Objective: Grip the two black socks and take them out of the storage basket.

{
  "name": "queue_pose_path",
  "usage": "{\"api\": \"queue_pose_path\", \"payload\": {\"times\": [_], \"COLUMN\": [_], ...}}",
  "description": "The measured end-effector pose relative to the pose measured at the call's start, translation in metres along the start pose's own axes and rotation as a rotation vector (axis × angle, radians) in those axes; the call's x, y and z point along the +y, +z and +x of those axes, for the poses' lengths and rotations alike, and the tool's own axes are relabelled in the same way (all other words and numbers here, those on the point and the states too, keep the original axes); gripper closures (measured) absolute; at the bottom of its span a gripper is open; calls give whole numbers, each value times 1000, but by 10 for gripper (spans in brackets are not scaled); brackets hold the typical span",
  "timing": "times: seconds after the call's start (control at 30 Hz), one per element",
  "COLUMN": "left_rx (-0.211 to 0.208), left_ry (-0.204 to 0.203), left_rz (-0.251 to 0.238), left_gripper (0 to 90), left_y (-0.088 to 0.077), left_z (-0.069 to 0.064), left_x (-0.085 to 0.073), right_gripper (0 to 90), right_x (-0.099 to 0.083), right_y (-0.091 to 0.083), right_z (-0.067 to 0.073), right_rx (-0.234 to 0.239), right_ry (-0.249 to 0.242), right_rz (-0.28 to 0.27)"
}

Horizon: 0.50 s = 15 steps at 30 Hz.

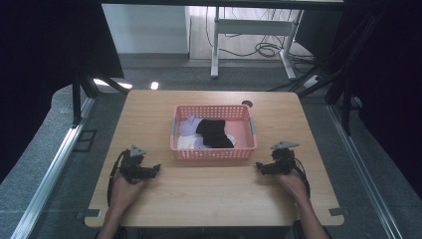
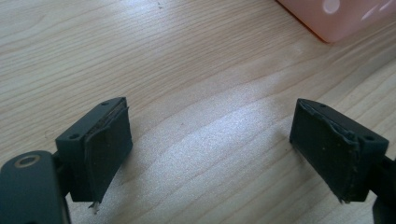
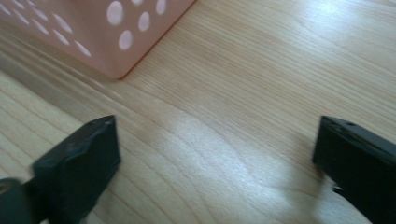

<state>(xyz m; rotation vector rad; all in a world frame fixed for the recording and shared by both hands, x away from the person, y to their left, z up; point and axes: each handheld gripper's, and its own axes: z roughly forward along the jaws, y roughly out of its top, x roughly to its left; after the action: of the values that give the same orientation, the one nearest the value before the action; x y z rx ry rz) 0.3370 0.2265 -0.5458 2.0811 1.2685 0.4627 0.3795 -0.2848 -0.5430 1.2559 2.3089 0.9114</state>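
Left tool (image 1: 155, 169), right tool (image 1: 259, 165): jaws spread, empty, resting on surface (image 1: 209, 194). Pink basket (image 1: 214, 153) of socks (image 1: 215, 132) between them. Step: start. Next: reach in, pinch one.

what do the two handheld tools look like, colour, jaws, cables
Both the left tool and right tool are black, each topped by a grey three-cornered plate and trailing a black cable. Each has two blocky black jaws with flat dark pads, frayed at the edges. Forearms are bare.
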Motion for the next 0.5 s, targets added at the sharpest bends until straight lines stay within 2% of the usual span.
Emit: {"api": "queue_pose_path", "payload": {"times": [0.5], "left_rx": [0], "left_ry": [0], "left_rz": [0], "left_gripper": [126], "left_y": [0], "left_z": [0], "left_x": [0], "right_gripper": [0], "right_x": [0], "right_y": [0], "right_z": [0], "right_rx": [-2], "right_ry": [2], "right_rz": [-5]}}
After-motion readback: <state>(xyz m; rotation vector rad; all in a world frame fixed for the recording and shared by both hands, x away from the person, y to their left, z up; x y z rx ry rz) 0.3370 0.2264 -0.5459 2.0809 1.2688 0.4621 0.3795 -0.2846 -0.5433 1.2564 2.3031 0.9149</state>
